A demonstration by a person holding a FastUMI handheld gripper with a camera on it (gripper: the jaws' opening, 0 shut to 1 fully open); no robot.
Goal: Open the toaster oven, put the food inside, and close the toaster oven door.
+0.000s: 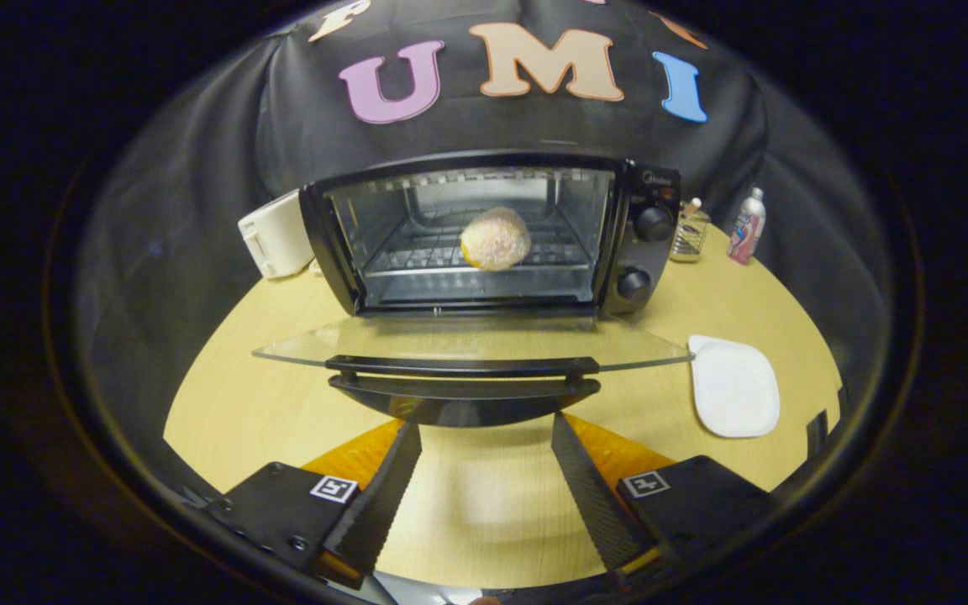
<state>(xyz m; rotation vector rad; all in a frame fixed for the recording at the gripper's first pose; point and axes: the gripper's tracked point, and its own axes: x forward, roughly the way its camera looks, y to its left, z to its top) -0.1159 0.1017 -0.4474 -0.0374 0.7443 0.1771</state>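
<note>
Wood table [265, 403] | toaster oven [484, 235] door [467, 344] down, bun [495, 238] on rack | claw [484, 433] open, empty, below door handle

The fisheye camera rides on the gripper [486, 424] and looks forward along its two spread, empty fingers [383, 487], a little downward onto the pale wooden round table [240, 403]. It faces the black toaster oven [484, 231] squarely from close by, with the edge of the oven's lowered glass door [467, 344] just beyond the fingertips. Behind the oven hangs the black cloth wall [198, 168].
</note>
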